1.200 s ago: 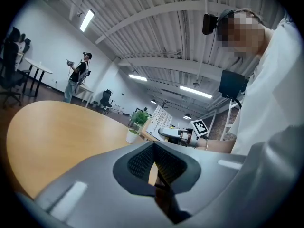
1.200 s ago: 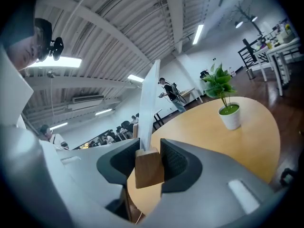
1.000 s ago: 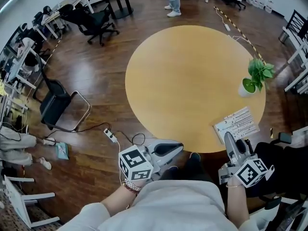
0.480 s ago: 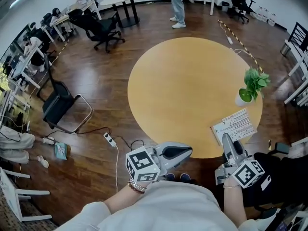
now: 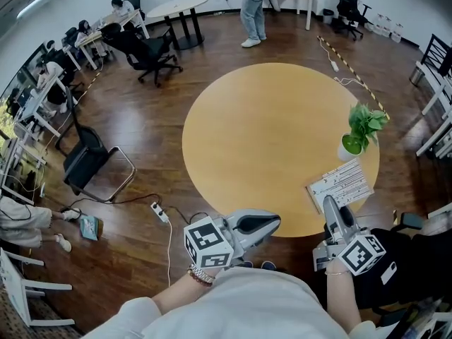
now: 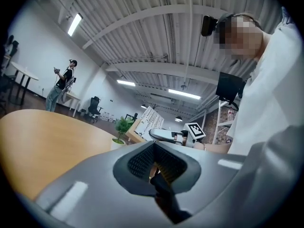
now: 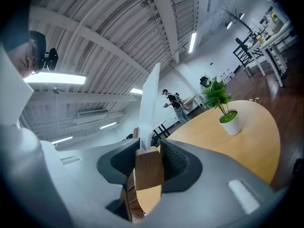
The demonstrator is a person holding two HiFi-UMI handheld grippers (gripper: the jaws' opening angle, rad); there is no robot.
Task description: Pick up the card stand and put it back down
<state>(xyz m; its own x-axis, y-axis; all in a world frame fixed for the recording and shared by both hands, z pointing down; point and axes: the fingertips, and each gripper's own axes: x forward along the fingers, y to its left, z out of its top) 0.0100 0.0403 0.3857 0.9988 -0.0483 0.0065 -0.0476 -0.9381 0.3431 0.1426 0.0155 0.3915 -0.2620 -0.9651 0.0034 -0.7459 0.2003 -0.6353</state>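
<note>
The card stand is a small wooden block (image 7: pixel 148 169) with a white printed card (image 7: pixel 149 103) standing in it. My right gripper (image 7: pixel 148 163) is shut on the block, its ridged pads pressing both sides. In the head view the card (image 5: pixel 341 184) tilts over the near right edge of the round yellow table (image 5: pixel 268 133), just beyond my right gripper (image 5: pixel 329 207). My left gripper (image 5: pixel 272 222) hovers at the table's near edge, jaws together with nothing between them. In the left gripper view, my left gripper (image 6: pixel 154 163) points across the table toward the card (image 6: pixel 151 118).
A small potted plant (image 5: pixel 360 129) stands on the table's right side, just beyond the card. Office chairs (image 5: pixel 88 164) and a power strip (image 5: pixel 161 214) with cables are on the wooden floor to the left. A person (image 5: pixel 251 6) stands beyond the table.
The head view has shifted, so the table sits lower in frame. My right gripper keeps its hold on the card stand, almost in place. My left gripper edged slightly right.
</note>
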